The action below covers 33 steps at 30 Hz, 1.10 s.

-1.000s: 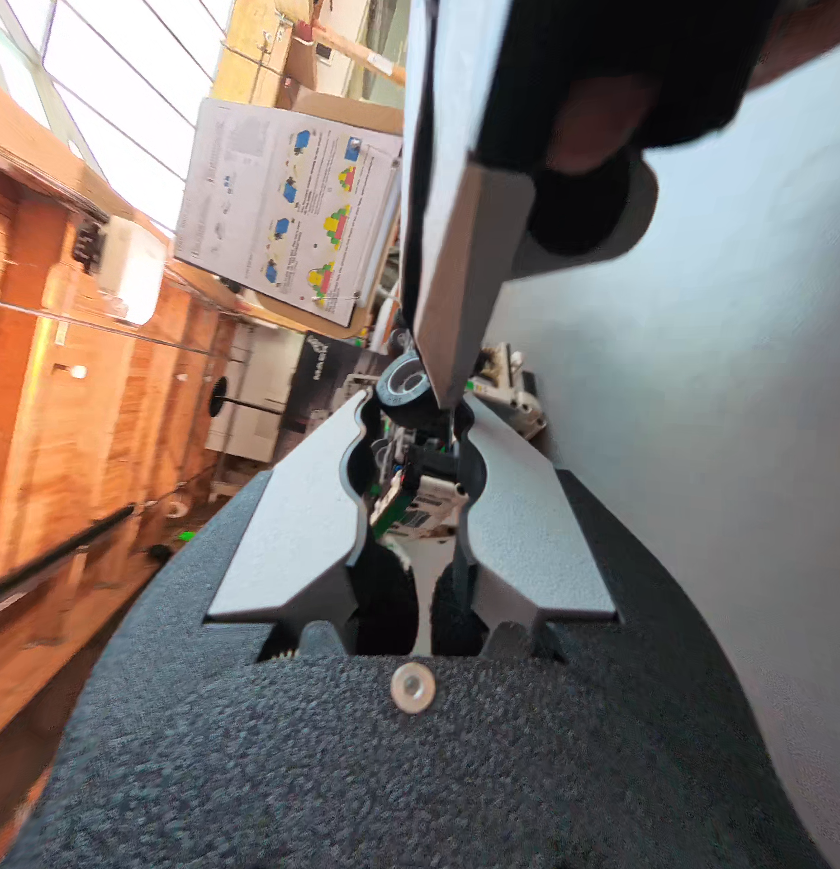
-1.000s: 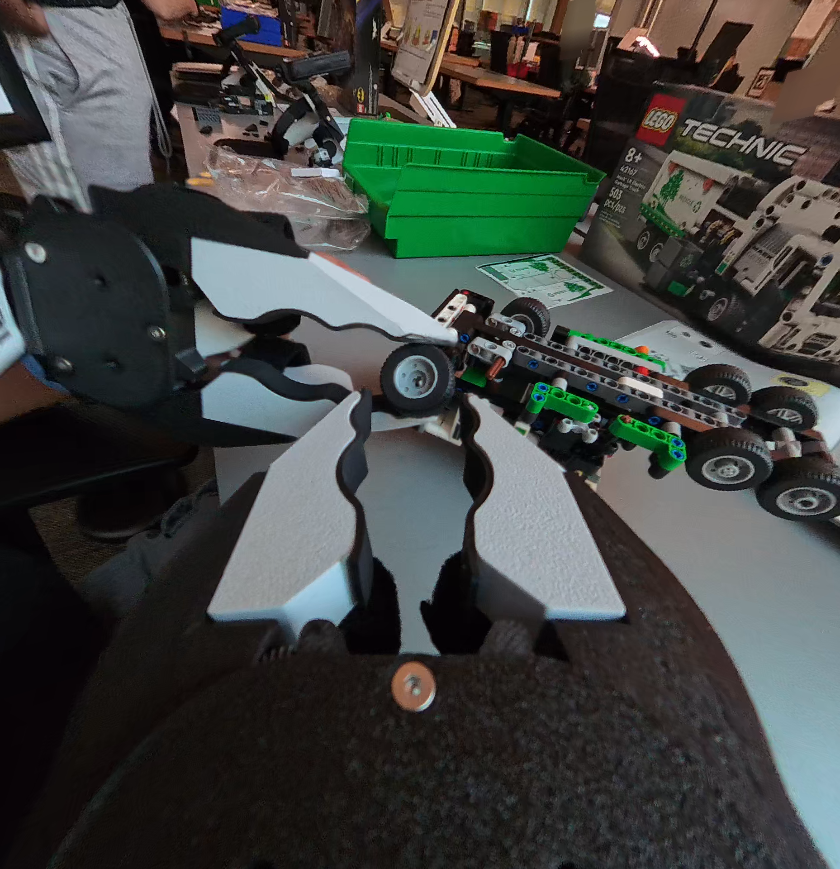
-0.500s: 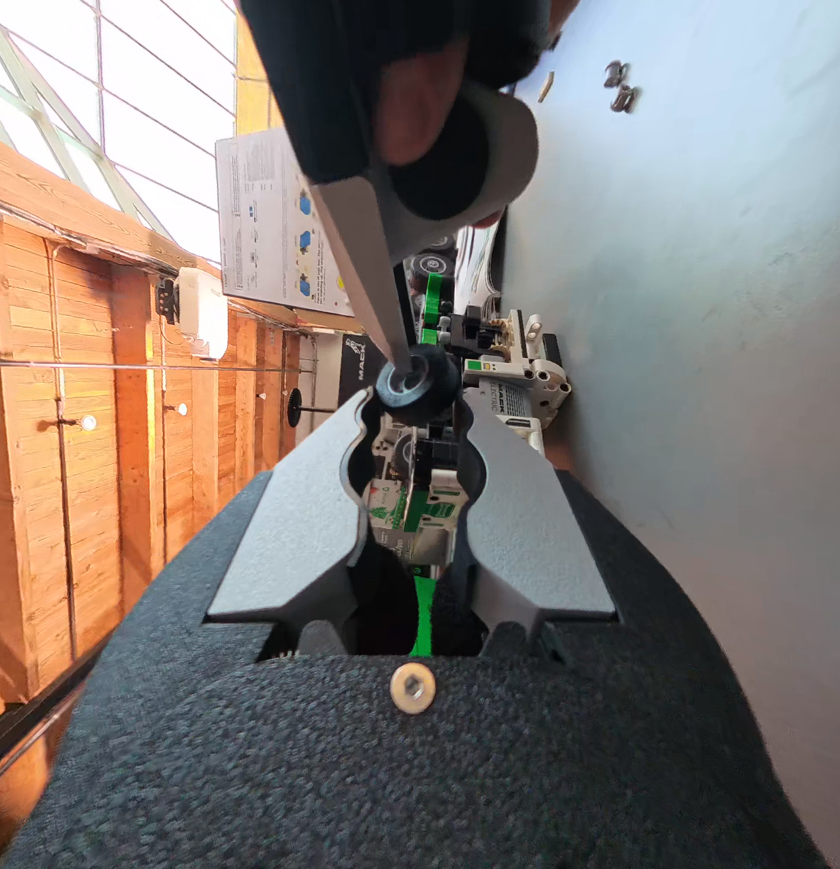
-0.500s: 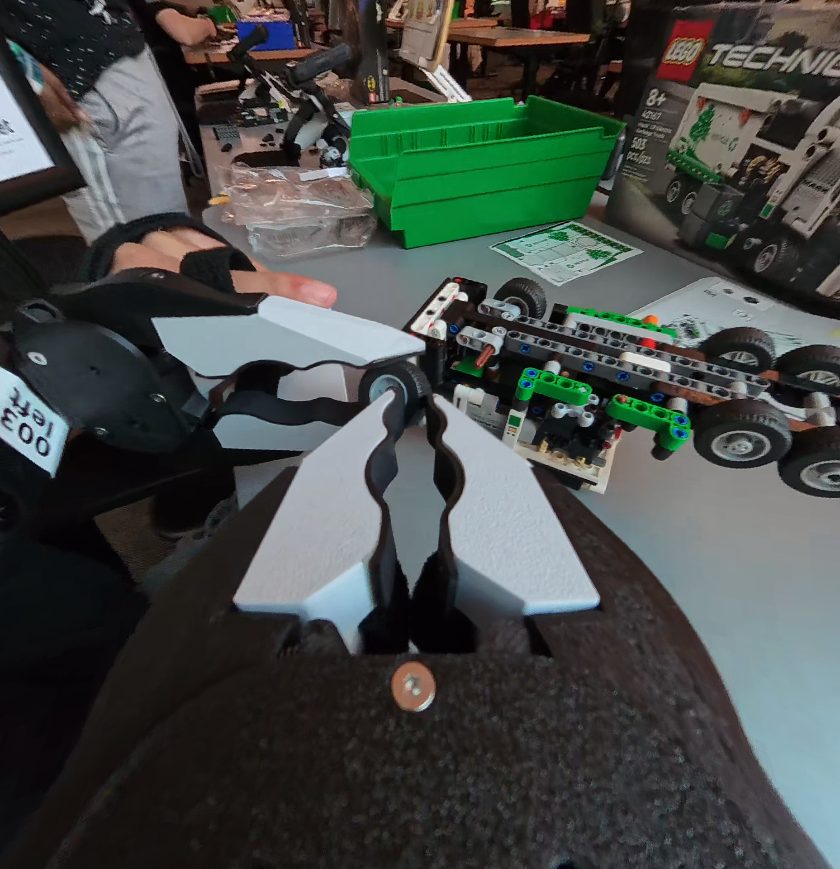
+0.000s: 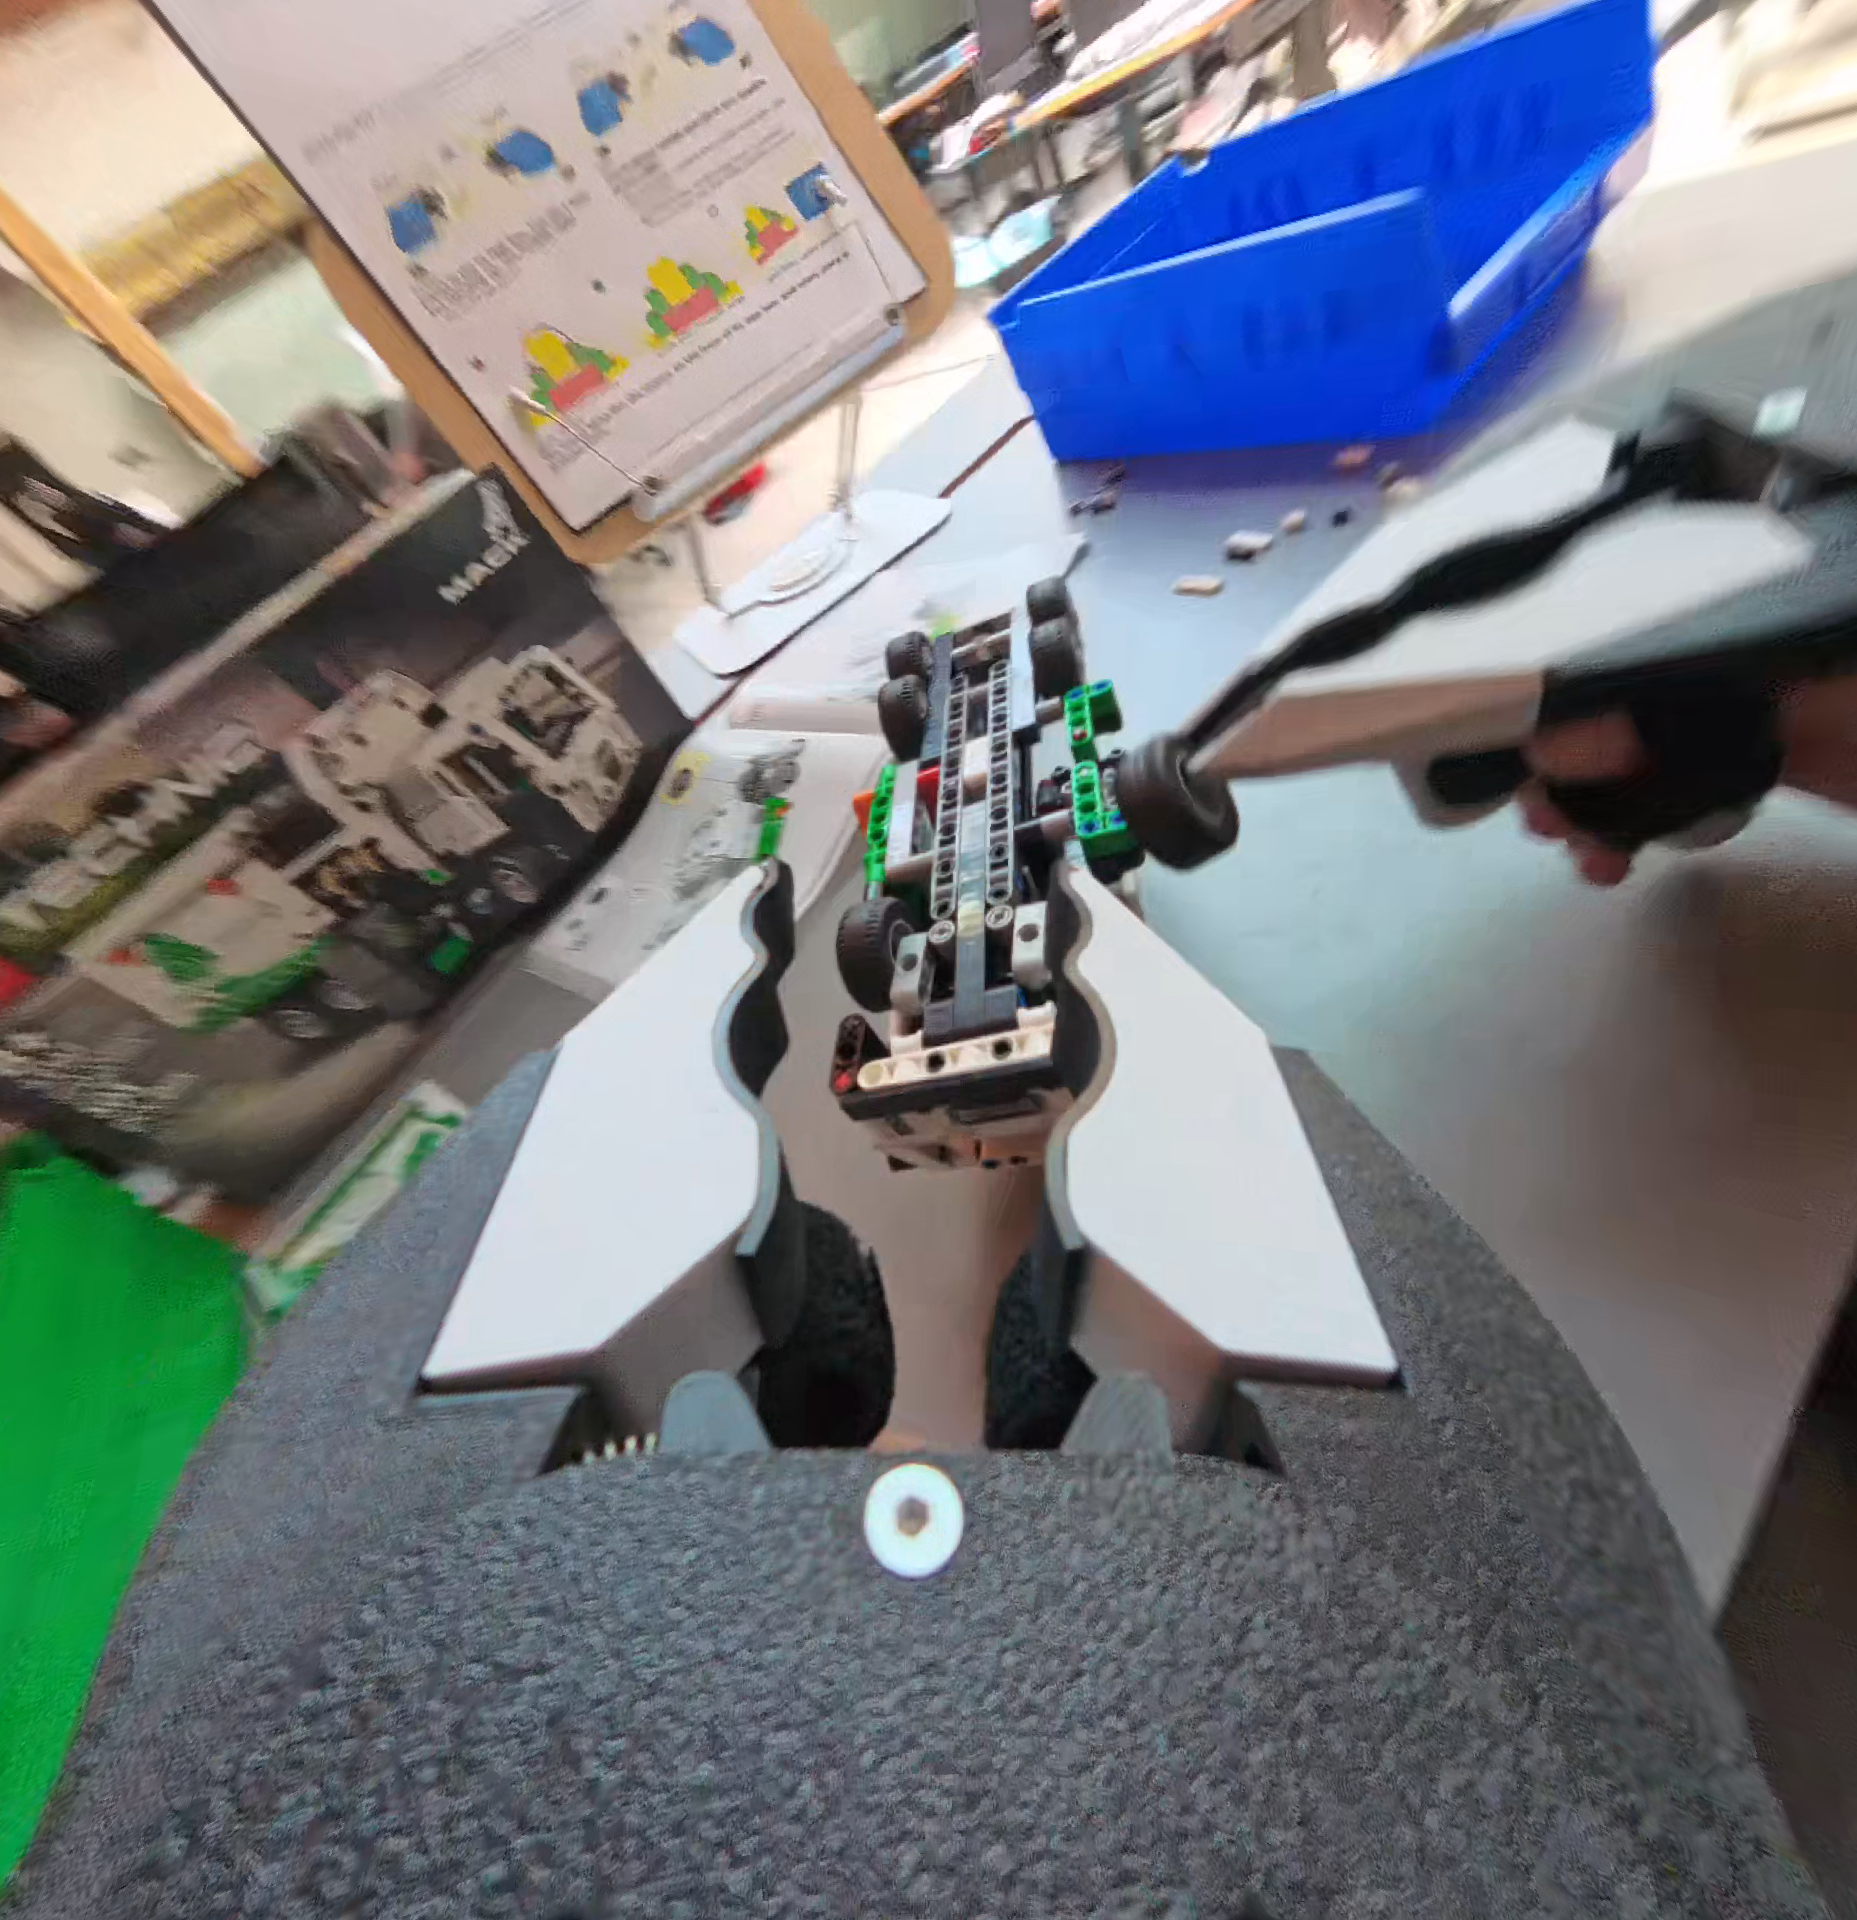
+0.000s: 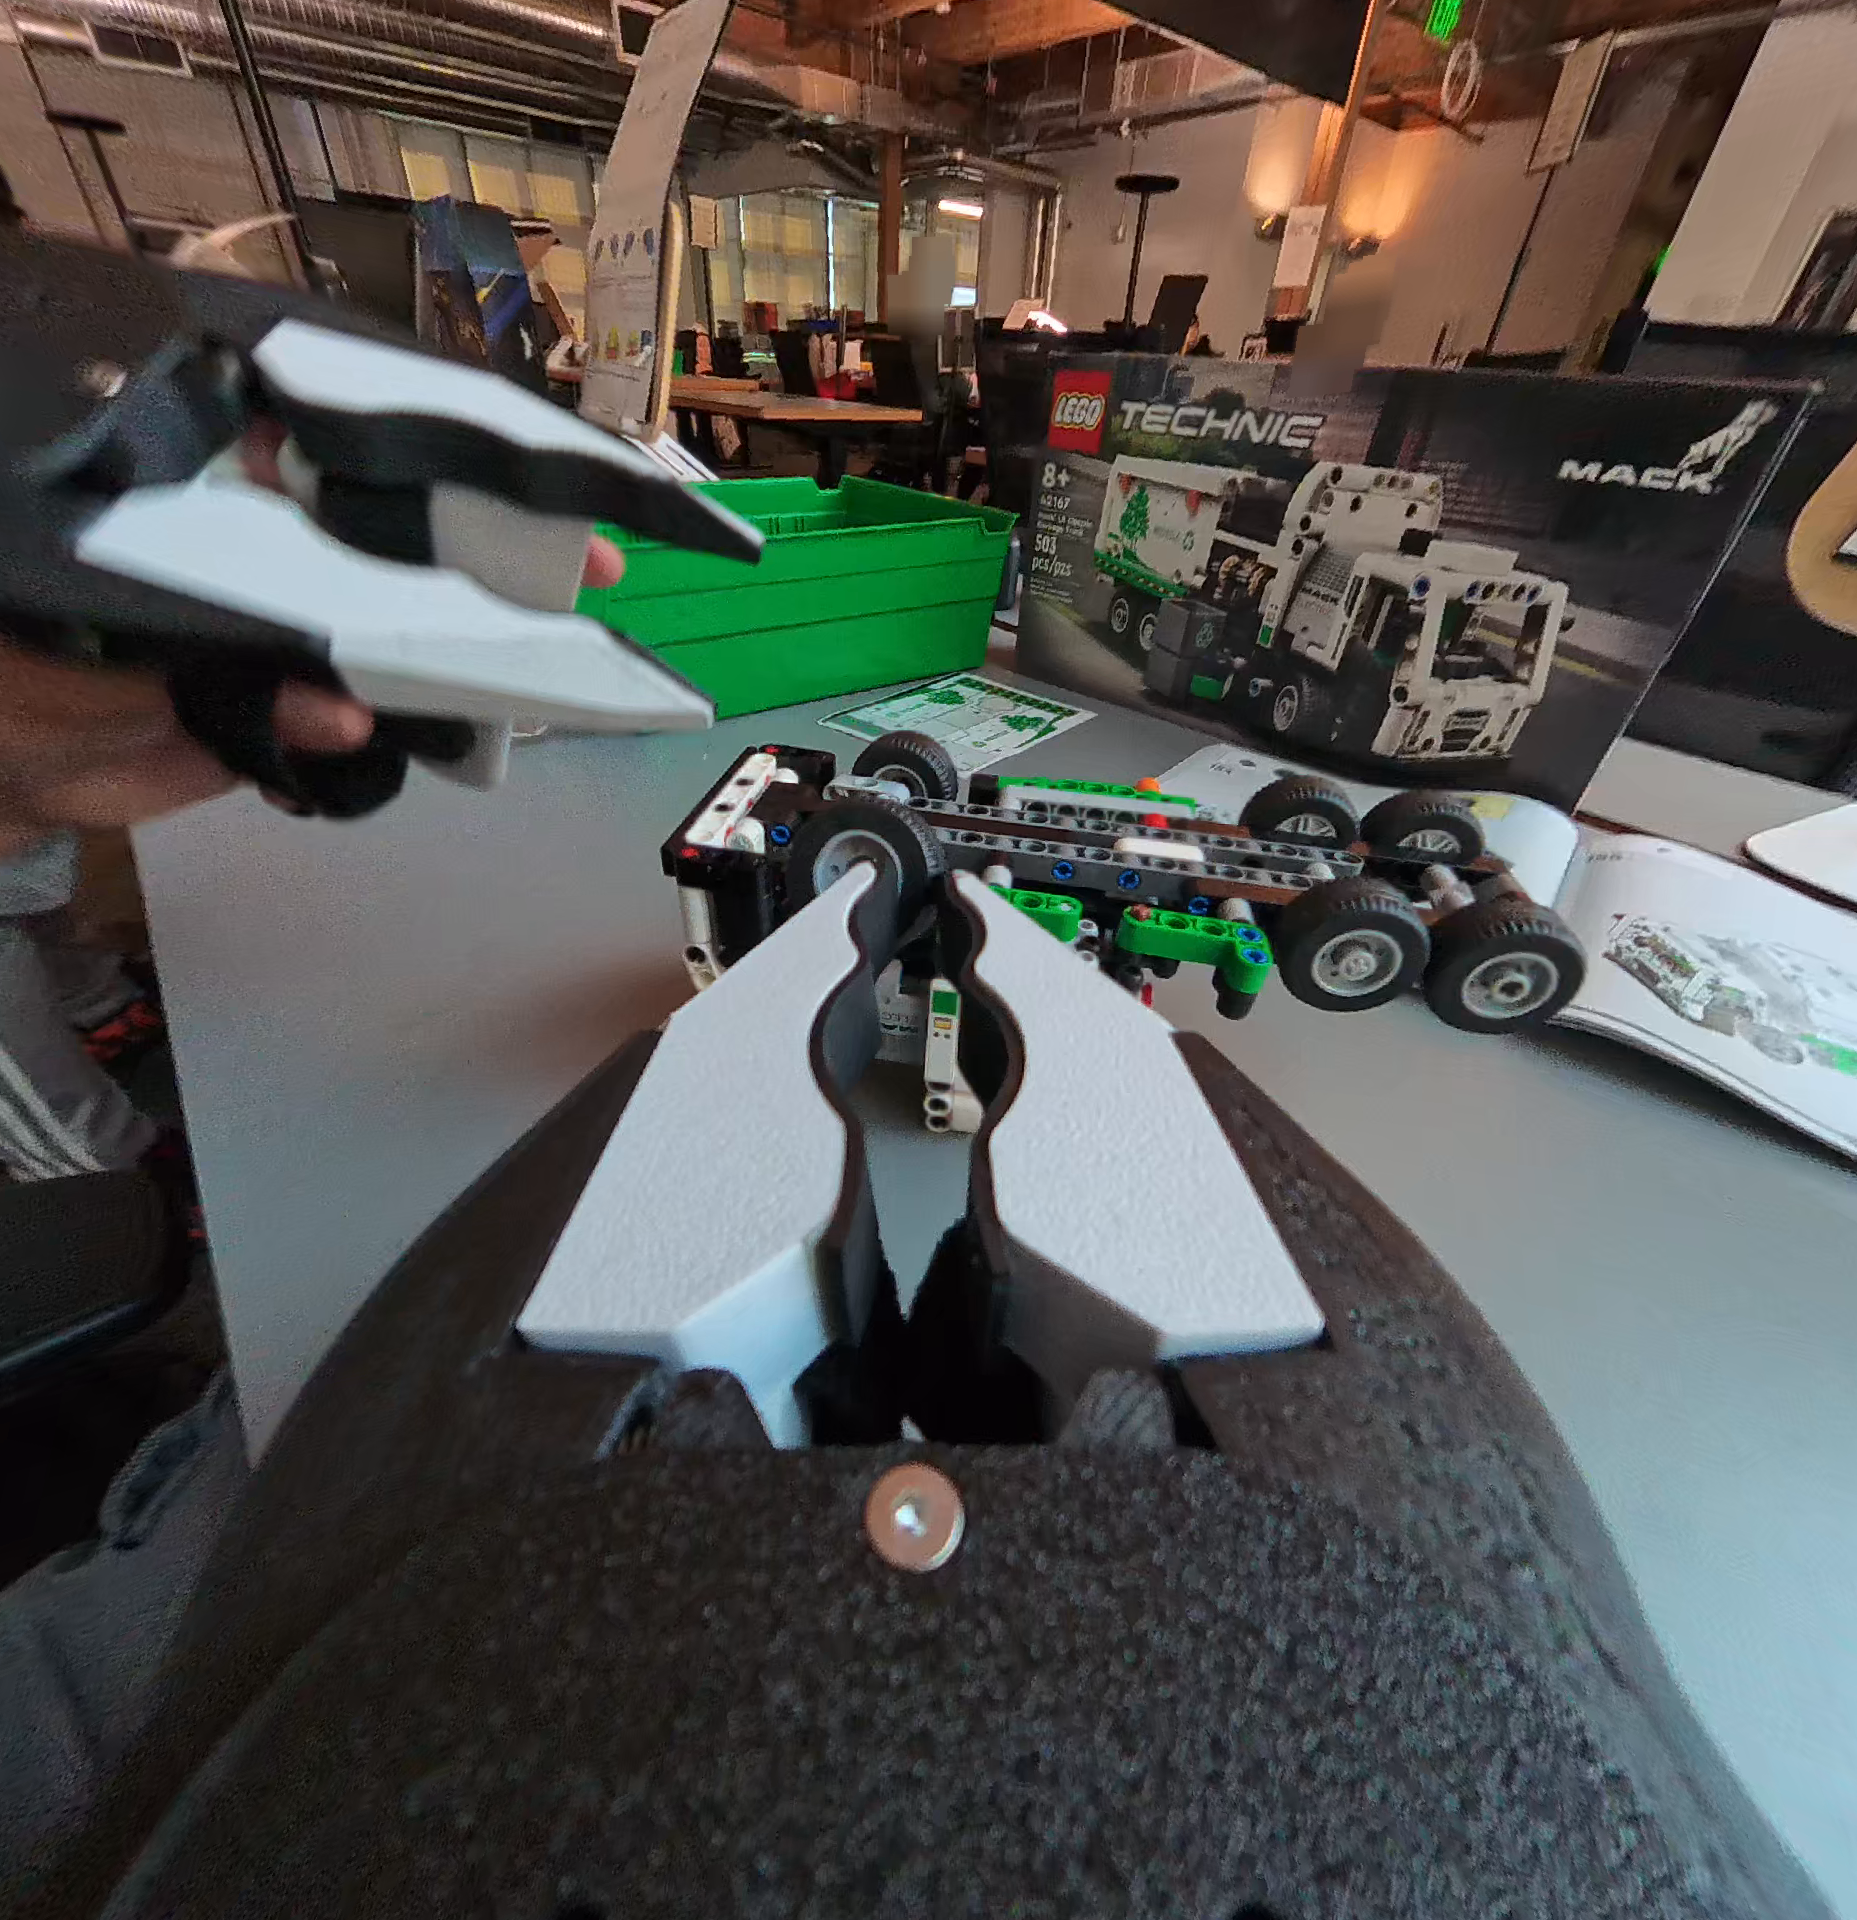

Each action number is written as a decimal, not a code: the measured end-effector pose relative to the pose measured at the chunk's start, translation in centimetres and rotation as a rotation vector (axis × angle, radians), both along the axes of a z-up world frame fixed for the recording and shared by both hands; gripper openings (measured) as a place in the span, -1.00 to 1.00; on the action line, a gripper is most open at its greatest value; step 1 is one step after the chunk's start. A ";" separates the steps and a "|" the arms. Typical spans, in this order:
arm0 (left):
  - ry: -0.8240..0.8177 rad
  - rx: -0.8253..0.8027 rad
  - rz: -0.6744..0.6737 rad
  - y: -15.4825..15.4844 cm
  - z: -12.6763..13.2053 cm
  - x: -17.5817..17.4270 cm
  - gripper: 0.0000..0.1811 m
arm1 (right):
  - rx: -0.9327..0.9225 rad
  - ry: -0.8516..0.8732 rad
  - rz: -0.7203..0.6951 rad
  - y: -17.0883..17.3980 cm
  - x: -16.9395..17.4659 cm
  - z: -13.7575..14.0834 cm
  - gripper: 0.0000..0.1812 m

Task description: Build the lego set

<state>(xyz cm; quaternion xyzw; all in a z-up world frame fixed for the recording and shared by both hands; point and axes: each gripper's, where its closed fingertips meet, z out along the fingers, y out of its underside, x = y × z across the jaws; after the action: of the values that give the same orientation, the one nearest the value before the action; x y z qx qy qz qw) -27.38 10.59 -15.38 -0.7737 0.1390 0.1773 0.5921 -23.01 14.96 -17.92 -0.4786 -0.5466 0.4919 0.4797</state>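
Right gripper (image 6: 908,883) jaws nearly together at the truck chassis's (image 6: 1111,862) front wheel (image 6: 867,847); left gripper (image 6: 737,629), jaws apart, at ten o'clock.

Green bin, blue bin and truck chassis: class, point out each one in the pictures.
green bin (image 6: 830,613): right wrist view, on its front wall.
blue bin (image 5: 1267,384): left wrist view, on its near side wall.
truck chassis (image 6: 1111,857): right wrist view, on its grey beam.

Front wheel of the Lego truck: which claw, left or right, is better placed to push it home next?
Right, probably. The right claw has its tips at the front wheel of the truck chassis, while the left claw hangs open, raised and apart from it.
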 end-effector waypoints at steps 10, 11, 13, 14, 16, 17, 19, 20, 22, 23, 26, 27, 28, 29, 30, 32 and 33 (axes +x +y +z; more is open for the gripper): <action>-0.360 -0.261 -0.242 2.0 -4.4 -0.8 0.03 | 0.205 -0.036 -0.018 -0.8 -0.8 -1.3 -0.93; -0.344 -0.261 -0.227 2.2 -4.8 -1.0 0.01 | 0.241 -0.022 0.007 -1.0 -0.8 -1.2 -0.93; -0.361 -0.245 -0.251 2.3 -5.1 -0.9 -0.05 | 0.346 -0.011 0.021 -1.0 -0.9 -1.4 -0.93; -0.372 -0.239 -0.278 2.3 -5.0 -0.6 -0.07 | 0.427 0.011 0.039 -1.3 -0.9 -1.5 -0.93; -0.376 -0.228 -0.312 2.1 -5.0 -0.6 -0.11 | 0.573 0.041 0.050 -1.4 -0.6 -1.6 -0.93; -0.382 -0.223 -0.325 2.1 -5.0 -0.8 -0.13 | 0.621 0.061 0.059 -1.6 -0.5 -1.4 -0.93; -0.402 -0.211 -0.354 2.1 -5.0 -1.0 -0.15 | 0.717 0.077 0.044 -1.3 -0.6 -1.0 -0.93; -0.410 -0.207 -0.366 2.2 -5.0 -1.1 -0.16 | 0.763 0.091 0.037 -1.2 -0.7 -0.8 -0.93; -0.418 -0.192 -0.391 2.3 -5.0 -1.4 -0.17 | 0.829 0.109 0.026 -1.1 -0.9 -0.7 -0.94; -0.420 -0.184 -0.402 2.3 -4.9 -1.4 -0.17 | 0.858 0.126 0.037 -1.3 -0.9 -0.7 -0.94; -0.422 -0.164 -0.436 2.5 -5.0 -1.3 -0.11 | 0.877 0.121 0.071 -1.6 -1.3 -1.0 -0.94; -0.424 -0.164 -0.450 2.5 -5.1 -1.2 -0.08 | 0.882 0.118 0.077 -1.6 -1.4 -0.9 -0.94; -0.422 -0.165 -0.457 2.5 -5.1 -1.2 -0.08 | 0.890 0.115 0.080 -1.5 -1.5 -0.8 -0.94; -0.421 -0.169 -0.460 2.5 -5.2 -1.3 -0.07 | 0.898 0.109 0.092 -1.5 -1.5 -0.7 -0.94; -0.430 -0.172 -0.465 2.4 -5.1 -1.3 -0.06 | 0.917 0.113 0.107 -1.6 -1.5 -0.5 -0.94; -0.458 -0.159 -0.455 2.4 -4.7 -1.8 -0.08 | 0.991 0.116 0.129 -1.6 -1.3 -0.2 -0.94; -0.468 -0.151 -0.441 2.4 -4.4 -2.1 -0.16 | 1.022 0.109 0.152 -1.7 -1.1 -0.5 -0.94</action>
<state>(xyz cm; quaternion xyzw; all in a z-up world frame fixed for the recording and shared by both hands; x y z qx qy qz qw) -29.50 12.97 -19.81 -0.7863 0.1761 -0.1487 0.5732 -24.11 13.28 -18.39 -0.1159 -0.7247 0.2198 0.6427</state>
